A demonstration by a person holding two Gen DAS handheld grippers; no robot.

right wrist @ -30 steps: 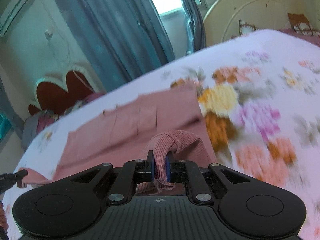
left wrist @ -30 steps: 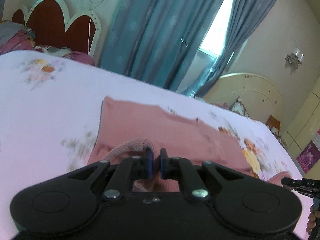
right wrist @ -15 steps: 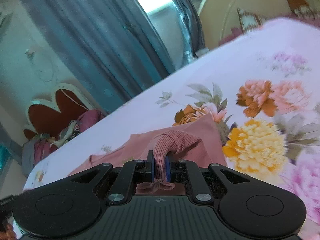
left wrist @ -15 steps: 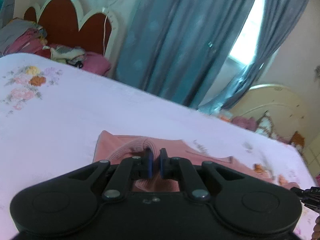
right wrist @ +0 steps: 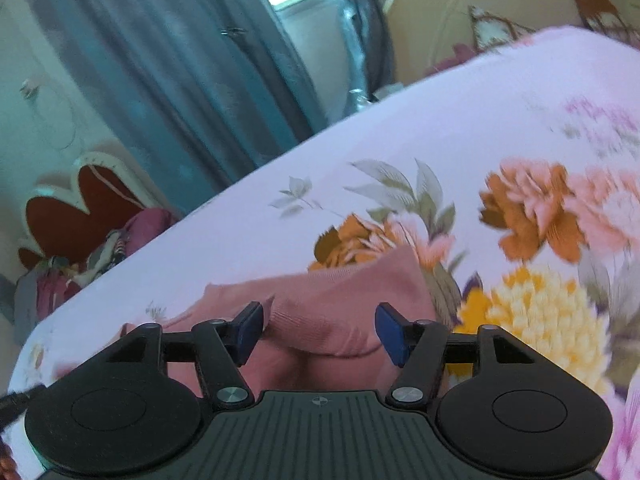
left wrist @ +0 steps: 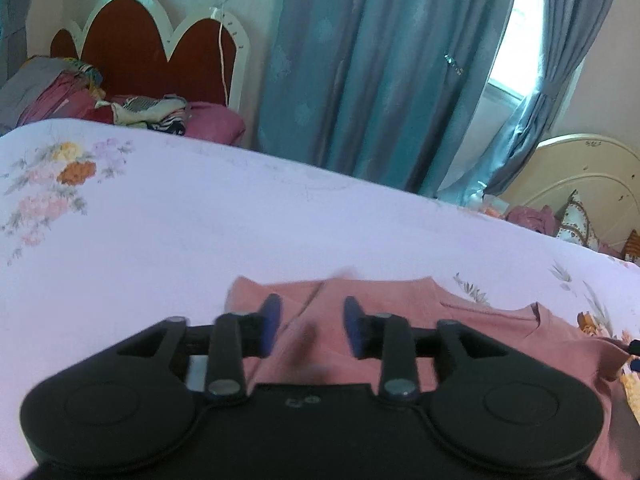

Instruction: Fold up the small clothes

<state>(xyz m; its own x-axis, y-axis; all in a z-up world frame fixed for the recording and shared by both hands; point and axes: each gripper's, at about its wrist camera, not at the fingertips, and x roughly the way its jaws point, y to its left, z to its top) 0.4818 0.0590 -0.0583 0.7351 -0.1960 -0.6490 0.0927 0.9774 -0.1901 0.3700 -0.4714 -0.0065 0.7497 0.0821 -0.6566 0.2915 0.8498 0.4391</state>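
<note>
A pink knit garment (left wrist: 472, 320) lies folded over on the floral bedsheet (left wrist: 200, 220). My left gripper (left wrist: 312, 326) is open, its blue pads apart just above the garment's left end, holding nothing. In the right wrist view the garment (right wrist: 344, 300) lies with its ribbed edge folded over on the sheet (right wrist: 400, 140). My right gripper (right wrist: 320, 332) is open over that right end, pads wide apart and empty. The garment's near part is hidden under both gripper bodies.
A red scalloped headboard (left wrist: 152, 48) with piled clothes (left wrist: 148, 114) stands at the bed's far left. Teal curtains (left wrist: 380, 72) and a window lie beyond the bed. A cream headboard (left wrist: 588, 184) stands at the far right.
Both grippers carried the ribbed pink edge forward over the garment, then opened and let it go. The edge now lies on the garment.
</note>
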